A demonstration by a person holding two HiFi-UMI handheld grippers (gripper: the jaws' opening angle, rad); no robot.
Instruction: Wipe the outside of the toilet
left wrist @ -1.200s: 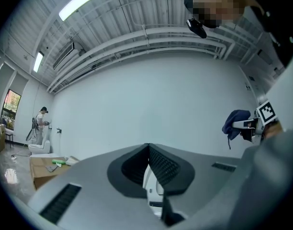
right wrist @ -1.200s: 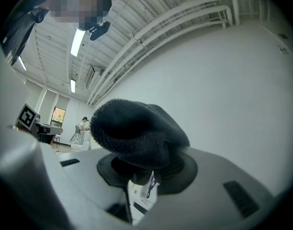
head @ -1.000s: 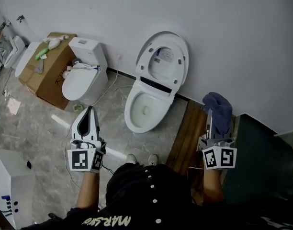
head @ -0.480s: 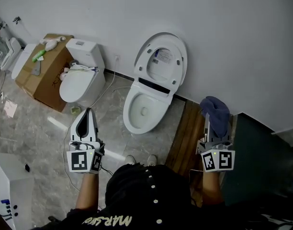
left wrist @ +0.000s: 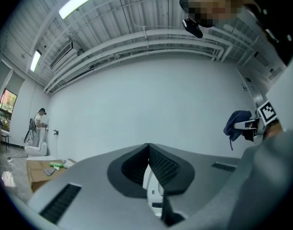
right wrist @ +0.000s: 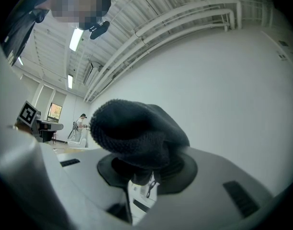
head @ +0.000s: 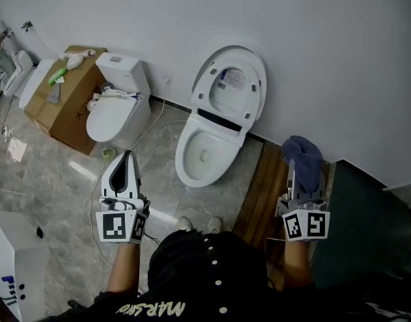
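Note:
A white toilet (head: 205, 154) with its lid (head: 230, 86) raised against the wall stands ahead of me on the grey tile floor. My right gripper (head: 297, 161) is to the right of the bowl, shut on a dark blue cloth (head: 303, 155) that bunches over its tips; the cloth (right wrist: 137, 135) fills the middle of the right gripper view. My left gripper (head: 127, 155) is held left of the bowl, jaws shut with nothing between them; in the left gripper view its tips (left wrist: 148, 146) meet against the white wall. Both grippers are apart from the toilet.
A second white toilet (head: 118, 109) with a tank stands to the left beside a cardboard box (head: 61, 102). A cable (head: 152, 123) runs along the floor between the toilets. A wooden strip (head: 259, 190) and a dark panel (head: 367, 227) lie at right. A white unit (head: 11, 260) sits at bottom left.
The view shifted slightly; both grippers stay in nearly the same places. The right gripper still holds the cloth.

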